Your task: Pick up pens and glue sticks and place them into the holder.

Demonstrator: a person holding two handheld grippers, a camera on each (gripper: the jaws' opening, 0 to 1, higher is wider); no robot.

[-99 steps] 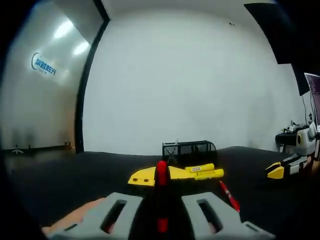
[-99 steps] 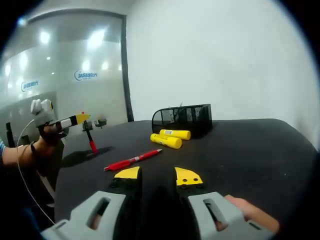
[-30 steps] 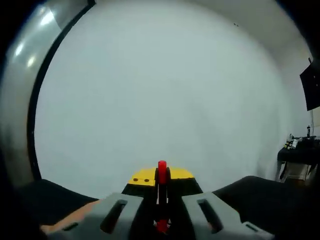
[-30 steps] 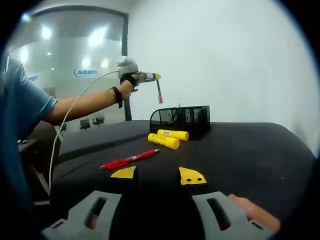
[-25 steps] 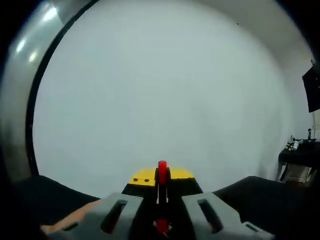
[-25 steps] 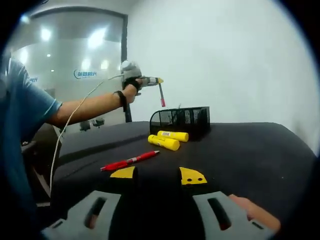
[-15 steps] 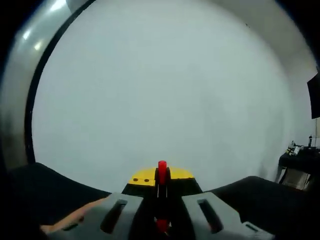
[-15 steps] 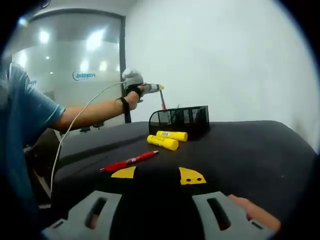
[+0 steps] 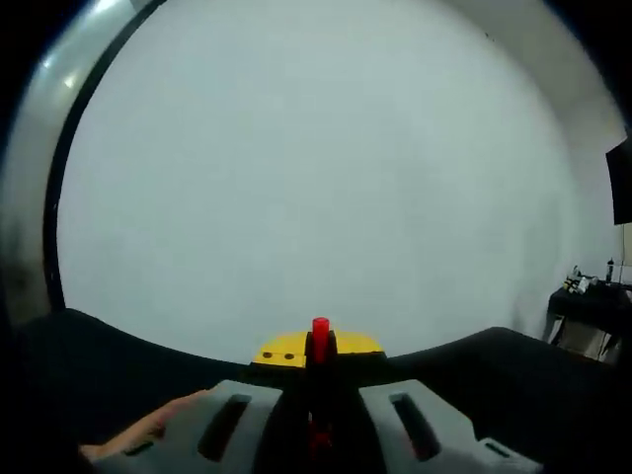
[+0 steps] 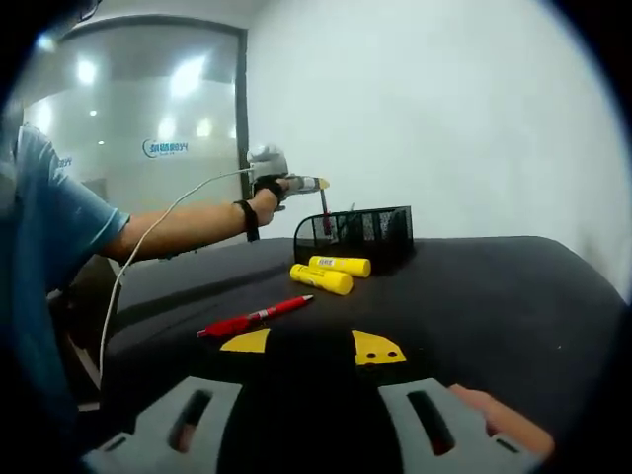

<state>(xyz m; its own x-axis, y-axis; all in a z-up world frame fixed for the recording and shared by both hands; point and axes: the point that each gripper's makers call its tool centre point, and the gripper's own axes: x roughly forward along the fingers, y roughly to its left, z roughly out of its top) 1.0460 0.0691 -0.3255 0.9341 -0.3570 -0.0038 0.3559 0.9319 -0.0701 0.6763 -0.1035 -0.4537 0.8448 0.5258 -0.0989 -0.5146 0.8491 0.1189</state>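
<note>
Right gripper view: the left gripper (image 10: 318, 185) grips a red pen (image 10: 325, 209) upright over the black mesh holder (image 10: 357, 235) — tip inside. The right gripper (image 10: 308, 346) hovers spread, holding nothing; two yellow glue sticks (image 10: 332, 273) and another red pen (image 10: 257, 316) lie on the tabletop (image 10: 494, 296).

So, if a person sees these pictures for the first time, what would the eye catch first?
Probably the left tongs, held out over the black mesh holder with a red pen hanging down into it. Next come the two yellow glue sticks lying just in front of the holder, and a second red pen on the black table, nearer the open right tongs.
</note>
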